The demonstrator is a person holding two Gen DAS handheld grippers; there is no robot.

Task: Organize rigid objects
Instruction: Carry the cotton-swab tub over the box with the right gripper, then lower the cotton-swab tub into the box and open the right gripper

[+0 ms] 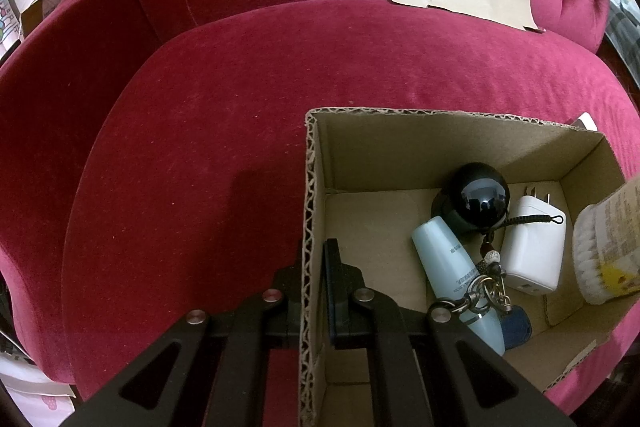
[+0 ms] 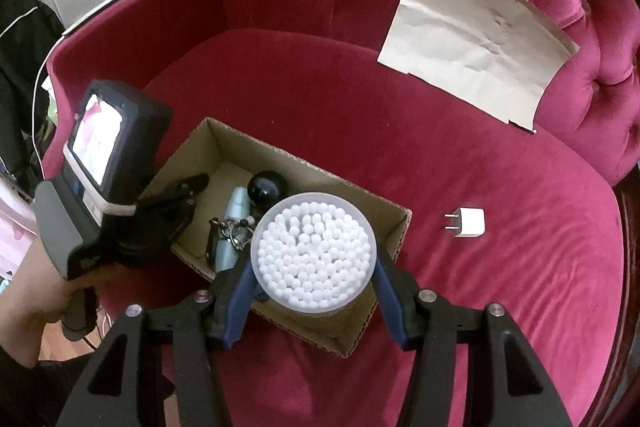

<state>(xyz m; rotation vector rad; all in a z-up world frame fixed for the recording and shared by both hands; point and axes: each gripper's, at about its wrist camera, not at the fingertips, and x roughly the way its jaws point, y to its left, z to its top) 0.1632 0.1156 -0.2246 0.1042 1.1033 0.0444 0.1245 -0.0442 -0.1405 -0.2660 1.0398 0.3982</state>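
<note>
1. A cardboard box [image 2: 280,163] sits on the seat cushion [image 1: 200,147] of a red velvet armchair, toward the cushion's left side as the right wrist camera sees it.
2. The left gripper [image 1: 316,291] is pinched tight on the box's left wall, one finger outside the corrugated edge and one inside. The right wrist view shows the whole tool from the side, with a person's hand [image 2: 44,291] on its handle at the box's left end.
3. The right gripper [image 2: 314,267] is clamped around a round tub of cotton swabs [image 2: 314,255], its blue pads pressed on either side of the tub, which hangs above the box's near right part. In the left wrist view only the tub's side and its label show, at the right edge.
4. The left wrist view looks straight into the box: a black ball-shaped device [image 1: 478,197] at the far wall, a pale blue bottle [image 1: 452,267] lying on the floor, a bunch of keys on a cord [image 1: 484,291] across the bottle, and a white plug adapter [image 1: 534,247] by the right wall.
5. The right view hides that adapter behind the tub.
6. Only the right view shows a second, small white charger [image 2: 468,223] lying on the cushion outside the box, well to its right.
7. A creased sheet of brown paper [image 2: 476,55] leans at the back right corner of the cushion, seen in both views.
</note>
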